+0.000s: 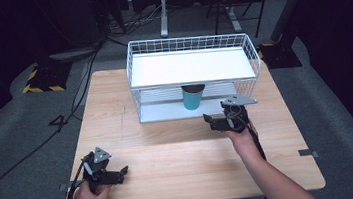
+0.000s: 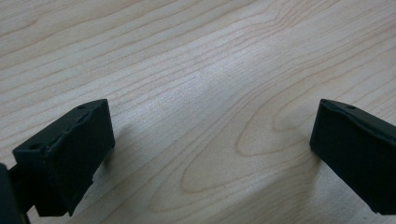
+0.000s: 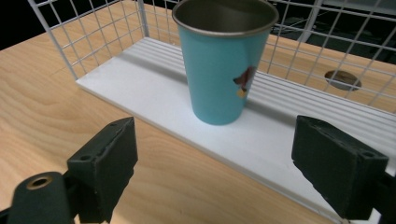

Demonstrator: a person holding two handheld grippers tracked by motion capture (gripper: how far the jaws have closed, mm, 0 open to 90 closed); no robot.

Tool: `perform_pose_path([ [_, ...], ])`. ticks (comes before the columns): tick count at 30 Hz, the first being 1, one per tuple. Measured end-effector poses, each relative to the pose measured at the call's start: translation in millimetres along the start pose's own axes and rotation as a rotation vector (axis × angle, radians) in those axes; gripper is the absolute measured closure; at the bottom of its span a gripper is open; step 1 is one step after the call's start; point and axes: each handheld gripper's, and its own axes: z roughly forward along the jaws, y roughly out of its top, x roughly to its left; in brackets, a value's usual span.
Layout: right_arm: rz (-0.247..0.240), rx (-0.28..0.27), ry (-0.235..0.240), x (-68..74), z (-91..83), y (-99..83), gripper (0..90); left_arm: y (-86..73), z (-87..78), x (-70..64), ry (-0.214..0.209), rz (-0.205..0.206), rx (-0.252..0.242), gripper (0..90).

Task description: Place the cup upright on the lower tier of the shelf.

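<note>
A teal cup (image 1: pixel 193 97) (image 3: pixel 223 60) with a metal rim and a small sticker stands upright on the lower shelf of a white wire rack (image 1: pixel 191 72) (image 3: pixel 289 135). My right gripper (image 1: pixel 217 121) (image 3: pixel 224 163) is open on the table just in front of the rack, pointed at the cup, a short way from it with nothing between its jaws. My left gripper (image 1: pixel 121 173) (image 2: pixel 210 154) is open near the table's front left edge, low over bare wood (image 2: pixel 196 79).
The rack has a flat white top shelf (image 1: pixel 190 65) and mesh walls, and stands at the back centre of the wooden table (image 1: pixel 171 155). Cables (image 1: pixel 78 90) run over the grey floor at the left. Desk legs and a chair stand behind.
</note>
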Motion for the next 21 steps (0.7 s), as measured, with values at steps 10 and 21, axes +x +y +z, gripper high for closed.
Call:
perform_pose_path([
  [10,-0.031,0.018,0.021,-16.7,-40.8,-17.4,15.6,0.4,0.2,0.6,0.0,0.003,0.0,0.3],
  [21,-0.014,0.032,0.069,-29.0,-78.1,-42.2,15.9,1.2,0.4,1.6,0.0,0.004,0.004,0.5],
])
